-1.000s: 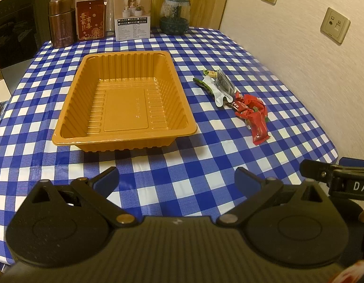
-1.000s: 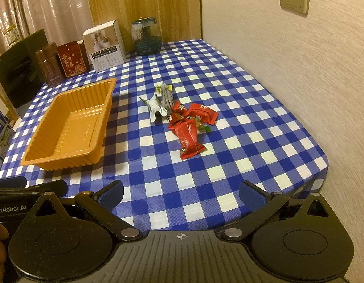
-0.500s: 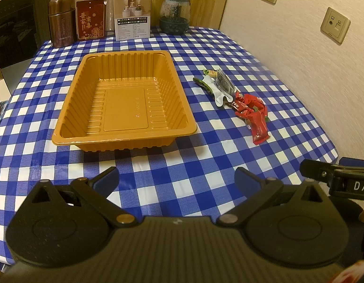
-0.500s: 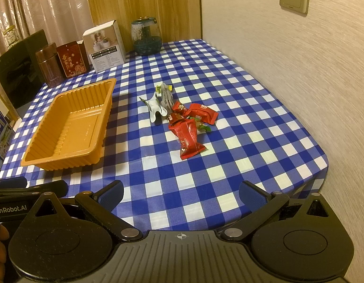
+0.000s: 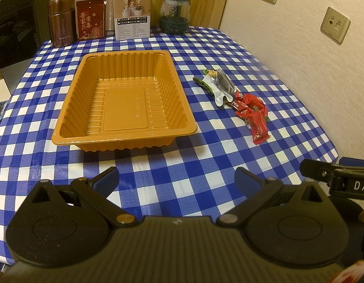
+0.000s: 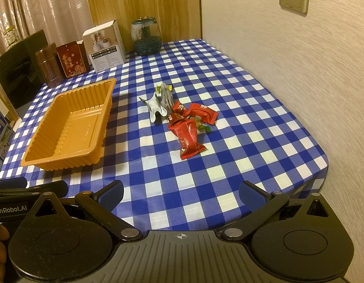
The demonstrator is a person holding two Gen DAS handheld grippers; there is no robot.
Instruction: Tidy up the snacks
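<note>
- Your left tongs and right tongs both gape wide, holding nothing, low at the near bench edge.
- Snack pile lies on the bench right of the empty tray, apart from it.
- Nearest red packet points its long axis toward your right tongs, the closer pair; approach straight ahead.

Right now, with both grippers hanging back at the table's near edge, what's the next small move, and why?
Probably ease the open right gripper forward toward the nearest red snack packet. The orange tray holds nothing, all the snacks lie loose on the cloth beside it, and that packet sits closest, on the right gripper's side.
</note>
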